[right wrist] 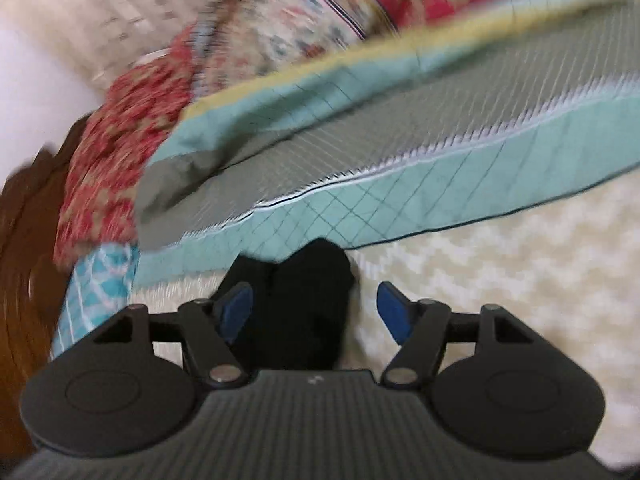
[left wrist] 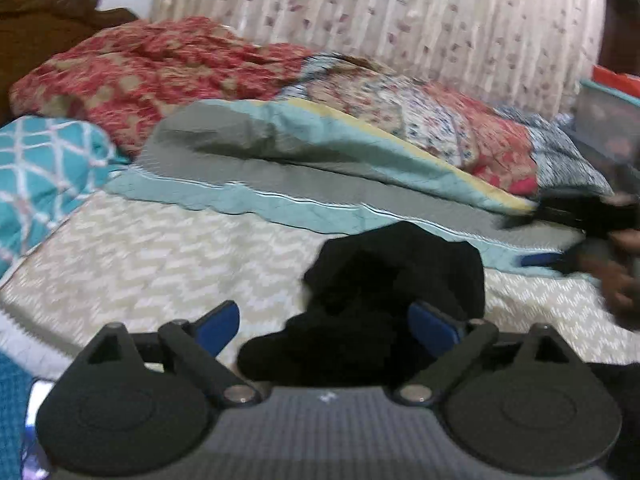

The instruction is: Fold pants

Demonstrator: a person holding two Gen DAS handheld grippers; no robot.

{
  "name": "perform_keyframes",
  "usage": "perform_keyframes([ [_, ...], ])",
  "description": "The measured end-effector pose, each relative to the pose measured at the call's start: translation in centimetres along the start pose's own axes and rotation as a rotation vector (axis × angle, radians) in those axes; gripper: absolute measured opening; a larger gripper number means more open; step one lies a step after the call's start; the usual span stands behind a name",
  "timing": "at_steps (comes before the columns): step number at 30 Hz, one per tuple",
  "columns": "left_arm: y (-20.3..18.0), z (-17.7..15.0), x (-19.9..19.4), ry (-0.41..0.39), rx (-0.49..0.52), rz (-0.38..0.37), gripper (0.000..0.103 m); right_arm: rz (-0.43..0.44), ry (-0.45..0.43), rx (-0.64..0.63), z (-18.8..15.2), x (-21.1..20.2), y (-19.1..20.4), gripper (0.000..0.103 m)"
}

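Observation:
The black pants (left wrist: 384, 300) lie bunched on the cream zigzag bedspread (left wrist: 160, 264). In the left wrist view my left gripper (left wrist: 326, 326) is open, its blue fingertips (left wrist: 218, 326) wide apart with the black cloth between them. The right gripper's blue tip (left wrist: 540, 259) shows blurred at the right edge, held by a hand. In the right wrist view my right gripper (right wrist: 316, 312) is open, and a fold of the pants (right wrist: 296, 304) lies between its fingers, nearer the left pad (right wrist: 236, 312).
A teal and grey quilt (left wrist: 280, 184) lies folded behind the pants. Red patterned bedding (left wrist: 152, 72) and a floral pillow (left wrist: 400, 20) are piled at the back. A teal lattice blanket (left wrist: 44, 168) is at left. Dark wood (right wrist: 24, 280) borders the bed.

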State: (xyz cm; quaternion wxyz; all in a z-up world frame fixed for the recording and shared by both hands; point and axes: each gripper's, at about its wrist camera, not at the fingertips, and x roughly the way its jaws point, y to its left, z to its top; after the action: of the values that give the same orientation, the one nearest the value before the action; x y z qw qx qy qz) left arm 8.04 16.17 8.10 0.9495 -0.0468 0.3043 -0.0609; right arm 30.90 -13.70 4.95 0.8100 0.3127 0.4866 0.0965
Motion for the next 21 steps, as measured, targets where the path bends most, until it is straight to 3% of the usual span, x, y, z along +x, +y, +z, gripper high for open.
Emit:
perform_keyframes([
  [1,-0.4,-0.1,0.8,0.01,0.019,-0.001,0.084,-0.011,0.026,0.032,0.4,1.8,-0.1,0.071],
  [2,-0.6,-0.3,1.4,0.025,0.03,-0.003,0.056,-0.034,0.059,0.067,0.2,3.7,-0.2,0.071],
  [3,-0.8,-0.5,2.2,0.06,0.037,-0.012,0.04,-0.05,0.079,0.097,0.2,5.1,-0.5,0.071],
  [4,-0.8,-0.6,2.9,0.096,0.028,-0.014,0.02,-0.042,0.072,0.116,-0.1,5.7,-0.4,0.064],
  [5,-0.7,-0.8,3.4,0.118,0.009,-0.019,0.016,-0.018,0.037,0.097,-0.3,5.5,0.2,0.05],
  [6,-0.6,-1.0,3.5,0.125,-0.013,-0.027,0.016,0.005,0.043,0.069,-0.2,5.0,1.1,0.017],
  [8,-0.5,-1.1,3.2,0.117,-0.039,-0.026,0.015,0.104,-0.102,0.026,0.6,1.0,2.5,0.016],
  [11,-0.5,-0.9,2.2,0.087,-0.061,-0.043,0.015,0.285,-0.364,-0.089,0.8,-9.4,2.8,0.016],
  [14,-1.6,-0.9,1.1,0.064,-0.053,-0.101,0.017,0.335,-0.611,-0.206,-2.5,-20.5,0.0,0.016],
  [16,-2.5,-1.4,0.6,0.076,-0.032,-0.128,0.02,0.283,-0.701,-0.245,-6.1,-26.3,-3.3,0.024],
  [17,-3.0,-1.7,0.5,0.087,-0.019,-0.134,0.02,0.21,-0.715,-0.244,-8.3,-28.7,-5.3,0.027],
  [19,-3.9,-2.6,0.1,0.106,0.013,-0.139,0.025,0.029,-0.691,-0.214,-12.1,-31.6,-8.9,0.07],
  [21,-4.5,-3.4,-0.7,0.115,0.05,-0.142,0.032,-0.186,-0.651,-0.177,-15.9,-33.6,-12.4,0.073],
])
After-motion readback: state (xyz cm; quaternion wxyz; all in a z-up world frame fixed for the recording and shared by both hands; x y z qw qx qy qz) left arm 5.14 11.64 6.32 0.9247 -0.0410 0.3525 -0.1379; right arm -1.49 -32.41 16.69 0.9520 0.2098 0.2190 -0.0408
